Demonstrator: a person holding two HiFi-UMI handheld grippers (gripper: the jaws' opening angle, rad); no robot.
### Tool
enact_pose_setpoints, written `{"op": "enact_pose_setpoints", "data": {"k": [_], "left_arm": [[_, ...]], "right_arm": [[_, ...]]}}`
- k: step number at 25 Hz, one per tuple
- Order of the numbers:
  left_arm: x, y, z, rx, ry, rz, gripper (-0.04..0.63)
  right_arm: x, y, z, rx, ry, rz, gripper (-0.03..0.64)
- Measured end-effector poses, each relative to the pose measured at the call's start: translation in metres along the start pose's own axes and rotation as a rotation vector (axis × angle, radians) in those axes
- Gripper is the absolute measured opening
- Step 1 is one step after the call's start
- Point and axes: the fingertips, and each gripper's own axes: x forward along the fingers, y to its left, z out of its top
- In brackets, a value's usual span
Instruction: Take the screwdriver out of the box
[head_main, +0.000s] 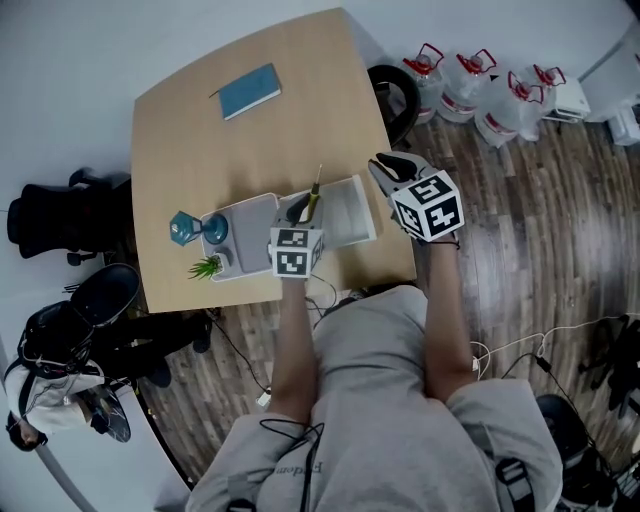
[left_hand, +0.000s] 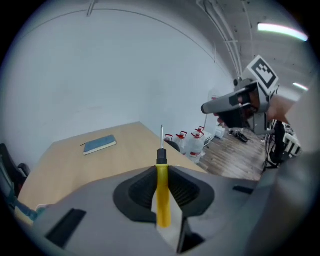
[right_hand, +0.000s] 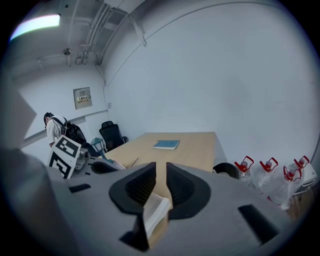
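Note:
My left gripper (head_main: 305, 212) hangs over the open white box (head_main: 345, 222) near the table's front edge. It is shut on the screwdriver (head_main: 314, 198). In the left gripper view the yellow handle (left_hand: 163, 192) is clamped between the black pads, with the black collar and steel shaft pointing up and away over the table. My right gripper (head_main: 384, 166) floats to the right of the box, past the table's right edge. Its jaws (right_hand: 161, 182) stand a narrow gap apart with nothing between them. It also shows at the upper right as the right gripper (left_hand: 235, 102) in the left gripper view.
A blue book (head_main: 249, 90) lies at the far side of the wooden table (head_main: 200, 150). A teal lantern (head_main: 183, 228) and a small green plant (head_main: 205, 267) stand left of the box. Water jugs (head_main: 470, 85) line the wall, a black chair (head_main: 60, 215) stands at left, and cables lie on the floor.

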Motion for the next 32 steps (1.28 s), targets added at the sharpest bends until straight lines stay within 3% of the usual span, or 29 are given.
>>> {"op": "enact_pose_setpoints", "data": {"k": [7, 15, 19, 22, 32], "left_arm": [[-0.043, -0.003, 0.008, 0.015, -0.1, -0.019, 0.066], [-0.094, -0.014, -0.002, -0.091, -0.235, -0.057, 0.066], [-0.117, -0.022, -0.013, -0.104, -0.292, -0.071, 0.066], [-0.133, -0.026, -0.016, -0.122, -0.342, -0.071, 0.066], [-0.17, -0.044, -0.032, -0.097, -0.386, -0.079, 0.066]], "right_arm": [[-0.021, 0.036, 0.003, -0.01, -0.082, -0.011, 0.037], [-0.042, 0.078, -0.016, 0.045, -0.148, 0.01, 0.006], [-0.049, 0.11, -0.029, -0.052, -0.182, 0.066, 0.005], [-0.051, 0.128, -0.049, -0.095, -0.148, 0.083, 0.005], [-0.079, 0.161, -0.07, -0.094, -0.187, 0.061, 0.005]]}}
